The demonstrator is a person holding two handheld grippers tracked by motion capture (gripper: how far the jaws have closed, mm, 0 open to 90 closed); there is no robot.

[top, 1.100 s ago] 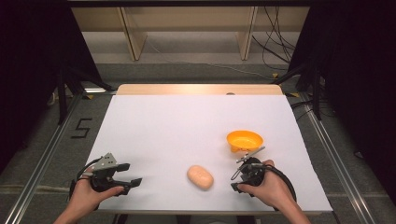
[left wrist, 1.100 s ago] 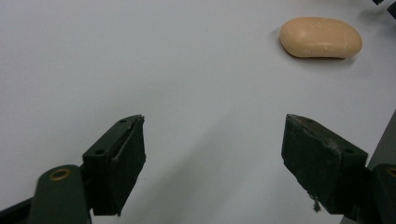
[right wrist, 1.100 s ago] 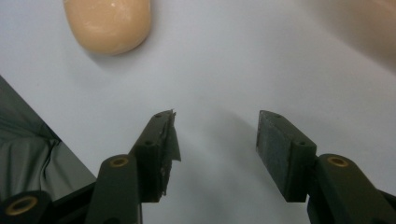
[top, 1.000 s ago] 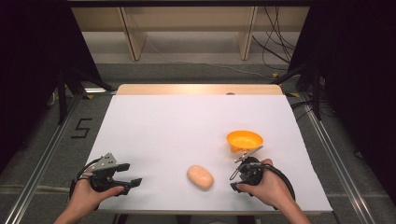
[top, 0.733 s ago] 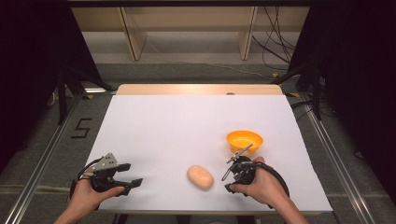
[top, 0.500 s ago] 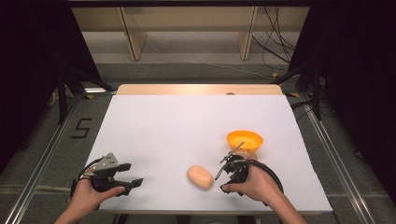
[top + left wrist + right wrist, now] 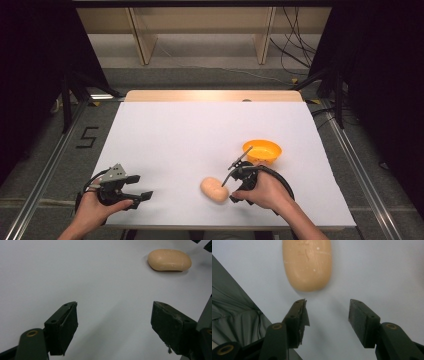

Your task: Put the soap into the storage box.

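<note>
Two grippers sit near the table's (image 7: 165,130) front edge: our left gripper (image 7: 142,196) gapes empty by the left corner, while our right gripper (image 7: 226,191) stands parted just short of the soap (image 7: 214,189); farther right sits an orange bowl (image 7: 262,151).

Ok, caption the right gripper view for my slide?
Open right gripper just short of the soap bar on the white table.

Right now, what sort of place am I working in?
Probably a lab recording bench, not a home. A plain white table stands between dark curtains, loose cables lie on the floor behind, and a "5" is marked on the floor beside it.
</note>
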